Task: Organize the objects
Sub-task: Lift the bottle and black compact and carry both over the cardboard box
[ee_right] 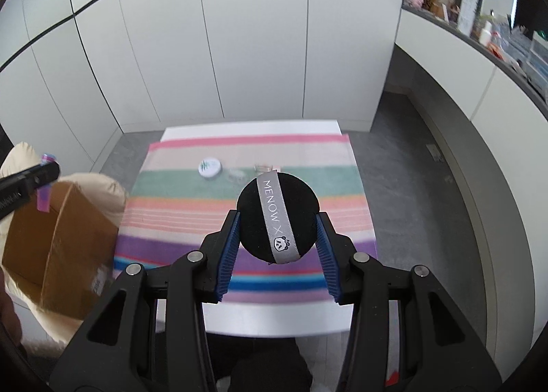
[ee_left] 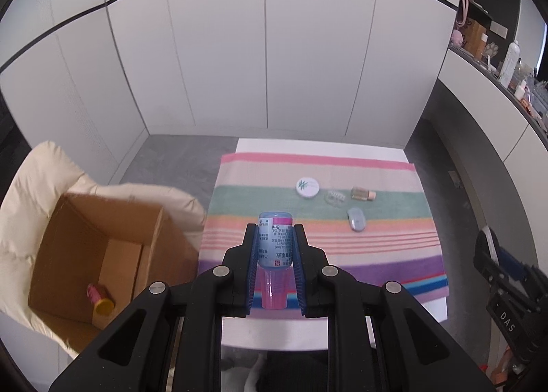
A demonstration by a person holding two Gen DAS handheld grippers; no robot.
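Objects for sorting are split between our two grippers, a striped cloth (ee_left: 318, 237) and a cardboard box (ee_left: 85, 255). Our left gripper (ee_left: 274, 237) is clamped on a small blue bottle with a pink cap (ee_left: 274, 244), cap end toward the camera, held above the cloth's near half. Our right gripper (ee_right: 278, 220) is clamped on a round black powder puff (ee_right: 278, 217) crossed by a grey ribbon, also above the cloth. In the left wrist view the box sits open at 8 o'clock on a cream quilted cushion (ee_left: 30, 193), and holds one item, a red tube with a yellow cap (ee_left: 100, 297), lying on its floor. On the cloth at 1 o'clock lie a round white tin (ee_left: 308, 187), a clear plastic piece (ee_left: 335, 197), a little clear bottle (ee_left: 362, 194) on its side, and a pale blue oval case (ee_left: 356, 219), all near one another.
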